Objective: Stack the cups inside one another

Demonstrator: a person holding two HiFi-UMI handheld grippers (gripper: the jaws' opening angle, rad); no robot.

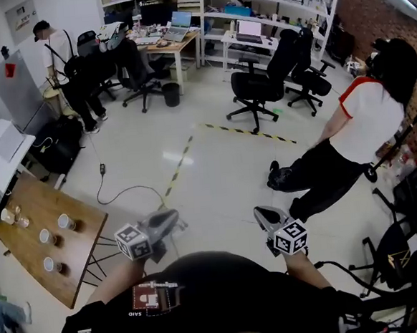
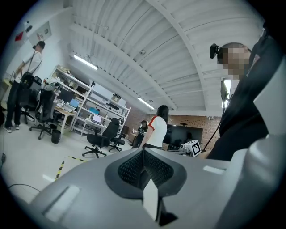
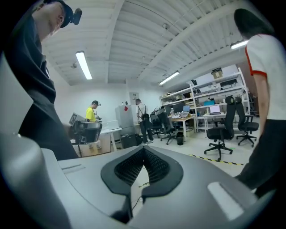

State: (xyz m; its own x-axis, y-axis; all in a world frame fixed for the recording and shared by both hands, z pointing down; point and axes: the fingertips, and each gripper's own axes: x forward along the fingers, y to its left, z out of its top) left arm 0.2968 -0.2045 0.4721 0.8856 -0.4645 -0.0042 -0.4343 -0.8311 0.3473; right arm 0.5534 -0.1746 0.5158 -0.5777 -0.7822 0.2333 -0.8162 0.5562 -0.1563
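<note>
The wooden bench [image 1: 35, 201] sits at the lower left of the head view. Its right edge slants toward the left gripper [image 1: 168, 219], which hangs off the bench over pale, glossy floor [image 1: 216, 176]. The floor lies wide open ahead, crossed by yellow-black tape [image 1: 180, 160] and a thin cable [image 1: 124, 189]. Black chairs [image 1: 260, 86] stand well beyond, and a person [image 1: 350, 137] in a white top stands at the right. Three cups [image 1: 47, 236] sit apart from one another on the bench's near half. They are small and round, pale-rimmed and dark inside; their material is unclear. Both grippers are smooth grey with ribbed black pads [image 2: 129, 167]. The left gripper's jaws are together on nothing, and the right gripper's [image 1: 264, 214] jaws are likewise closed and empty.
</note>
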